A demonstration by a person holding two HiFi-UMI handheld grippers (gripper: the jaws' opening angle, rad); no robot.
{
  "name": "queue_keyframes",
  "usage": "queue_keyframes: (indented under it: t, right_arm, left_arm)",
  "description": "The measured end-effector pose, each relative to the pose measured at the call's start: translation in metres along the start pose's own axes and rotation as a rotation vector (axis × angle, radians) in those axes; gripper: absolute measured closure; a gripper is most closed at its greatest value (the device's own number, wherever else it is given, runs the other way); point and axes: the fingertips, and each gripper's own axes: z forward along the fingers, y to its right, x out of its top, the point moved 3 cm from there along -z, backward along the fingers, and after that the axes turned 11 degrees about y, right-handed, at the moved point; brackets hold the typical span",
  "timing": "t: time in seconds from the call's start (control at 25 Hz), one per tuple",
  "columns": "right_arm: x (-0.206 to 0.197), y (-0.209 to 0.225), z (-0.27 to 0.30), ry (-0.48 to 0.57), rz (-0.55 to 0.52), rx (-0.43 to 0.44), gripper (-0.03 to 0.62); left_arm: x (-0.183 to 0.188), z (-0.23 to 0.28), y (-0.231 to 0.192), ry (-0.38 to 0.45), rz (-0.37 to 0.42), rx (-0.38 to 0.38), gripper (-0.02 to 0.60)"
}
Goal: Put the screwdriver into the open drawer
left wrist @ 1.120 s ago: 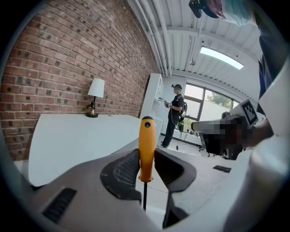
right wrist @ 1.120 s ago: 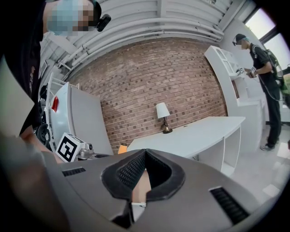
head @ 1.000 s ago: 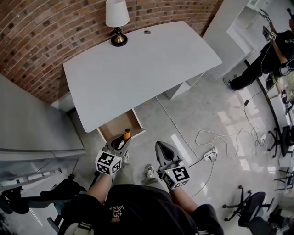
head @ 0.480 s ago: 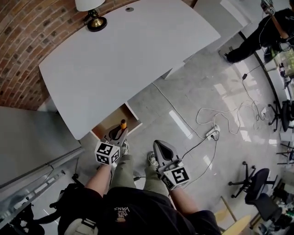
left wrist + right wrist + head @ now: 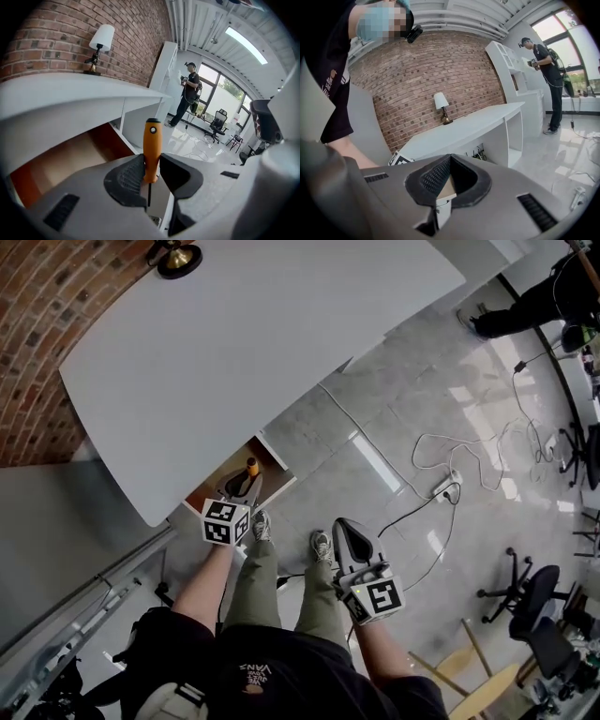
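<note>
My left gripper (image 5: 241, 486) is shut on a screwdriver (image 5: 249, 472) with an orange handle and a dark shaft. In the left gripper view the screwdriver (image 5: 151, 151) stands upright between the jaws, handle up. It hangs right over the open drawer (image 5: 214, 482) that sticks out from under the white desk (image 5: 244, 343). The drawer's brown inside (image 5: 65, 159) shows at the left of the left gripper view. My right gripper (image 5: 352, 538) hovers over the floor to the right of the drawer, jaws closed with nothing in them. The right gripper (image 5: 449, 190) faces the desk.
A lamp (image 5: 176, 255) stands on the desk's far corner by the brick wall. White cables and a power strip (image 5: 442, 486) lie on the grey floor at right. Office chairs (image 5: 534, 594) and another person (image 5: 548, 296) are at the right edge. My shoes (image 5: 322, 545) are below the drawer.
The view has shifted toward the desk. My left gripper has carried the screwdriver forward until it is above the drawer. The right gripper has dropped back a little to the right.
</note>
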Motion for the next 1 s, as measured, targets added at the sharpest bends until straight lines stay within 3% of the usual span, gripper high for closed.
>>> queue_keyframes:
  t: [0.64, 1.0]
  right_arm:
    - [-0.043, 0.008, -0.002, -0.078, 0.048, 0.006, 0.599]
    - [-0.059, 0.012, 0.000, -0.102, 0.066, 0.016, 0.599]
  left_arm:
    - [-0.070, 0.059, -0.045, -0.227, -0.077, 0.076, 0.477]
    - [-0.088, 0.083, -0.061, -0.291, -0.091, 0.106, 0.477]
